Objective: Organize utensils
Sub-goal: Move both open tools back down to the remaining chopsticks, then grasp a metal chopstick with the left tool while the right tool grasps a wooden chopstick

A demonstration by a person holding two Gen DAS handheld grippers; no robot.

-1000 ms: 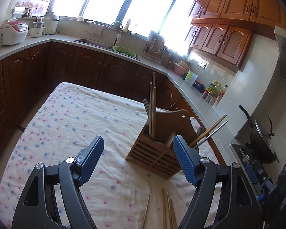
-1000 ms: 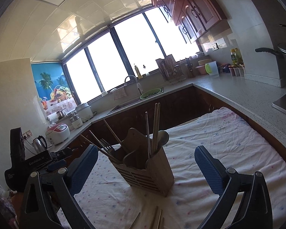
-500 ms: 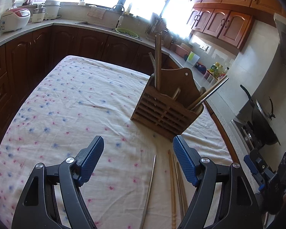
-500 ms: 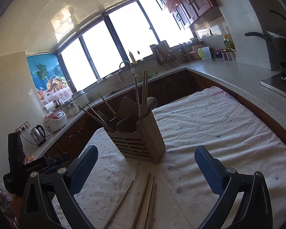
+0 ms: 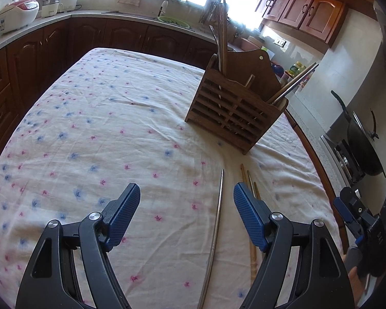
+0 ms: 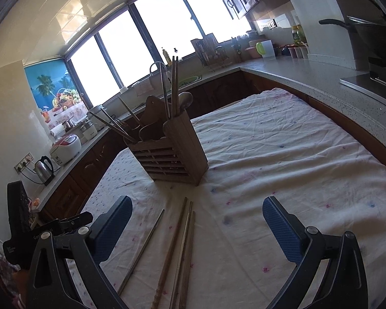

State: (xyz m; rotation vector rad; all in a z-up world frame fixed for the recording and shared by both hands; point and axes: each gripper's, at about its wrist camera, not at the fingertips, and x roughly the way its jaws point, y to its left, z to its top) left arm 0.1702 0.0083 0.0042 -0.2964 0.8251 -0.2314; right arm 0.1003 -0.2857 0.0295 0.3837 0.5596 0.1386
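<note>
The left tongs (image 5: 186,215) stood released, their blue pads wide apart with nothing pressed between them, angled down over the counter (image 5: 95,118), which was covered by a pale cloth dotted with pink and blue flowers. A single metal chopstick (image 5: 215,234) lay on the cloth in the gap between those pads, nearer the right-hand one and touching neither. Just beside it, partly hidden behind the right-hand pad, lay a small bundle of wooden chopsticks (image 5: 251,188). The right tongs (image 6: 196,228) were likewise released and empty, and the same loose sticks lay on the cloth between their pads, toward the left-hand one: the metal chopstick on the left and the wooden ones close together, side by side. Beyond the loose chopsticks, near but apart from them, stood a slatted wooden utensil holder (image 5: 231,110), upright on the cloth. Its compartments held chopsticks, some standing upright and others leaning outward, along with a wooden spoon (image 6: 185,100) and a fork (image 6: 121,123). Behind it a dark cabinet run, a sink and bright windows curved round the kitchen.
</note>
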